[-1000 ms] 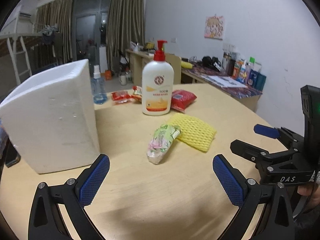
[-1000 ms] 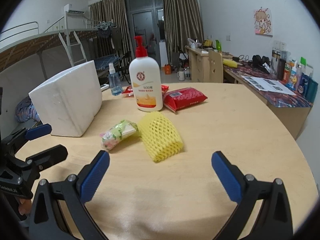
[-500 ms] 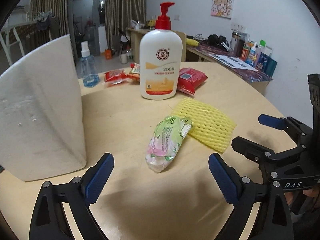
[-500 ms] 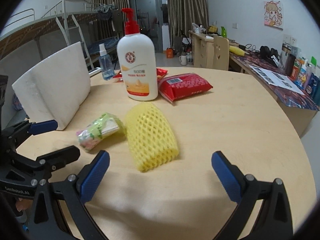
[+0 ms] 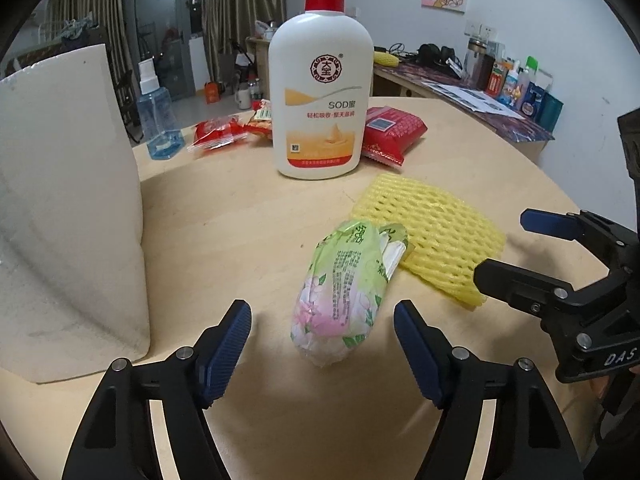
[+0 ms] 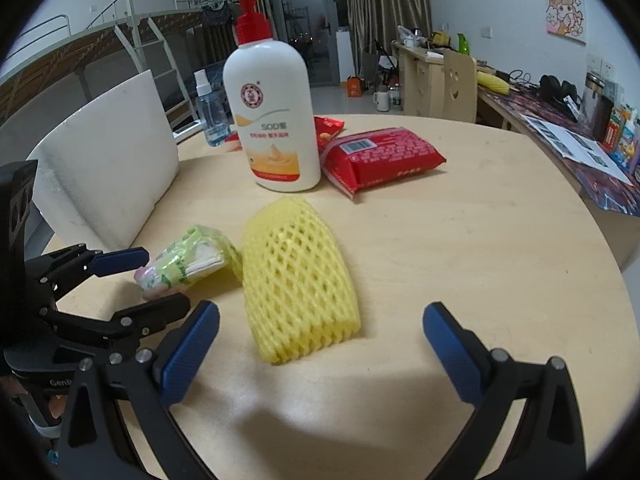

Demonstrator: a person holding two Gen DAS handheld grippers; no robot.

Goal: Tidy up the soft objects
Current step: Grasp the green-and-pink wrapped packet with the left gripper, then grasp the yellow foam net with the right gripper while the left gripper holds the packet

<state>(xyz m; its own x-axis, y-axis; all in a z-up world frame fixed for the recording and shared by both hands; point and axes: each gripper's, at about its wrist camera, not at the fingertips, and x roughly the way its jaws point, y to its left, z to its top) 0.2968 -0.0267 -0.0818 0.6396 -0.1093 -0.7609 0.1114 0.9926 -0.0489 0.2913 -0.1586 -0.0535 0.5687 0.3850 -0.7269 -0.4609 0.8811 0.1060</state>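
A green and pink tissue pack [image 5: 344, 292] lies on the round wooden surface [image 5: 248, 216], its crinkled wrapper printed with flowers and its long axis running from the near rounded end away toward the yellow foam net sleeve [image 5: 436, 236], which its far end touches. The left claw [image 5: 322, 340] hangs just before the pack's near end; its blue pads have just been closing but stand apart, not pressing the pack. The right wrist view shows the sleeve [image 6: 298, 284] end-on as a domed tube pointing at the camera, with the right claw [image 6: 320, 344] spread wide in front of it, gripping nothing. Behind stand a white lotion pump bottle [image 5: 320, 96], a red packet [image 5: 390, 134], a blue spray bottle [image 5: 158, 120] and a white foam block [image 5: 68, 208].
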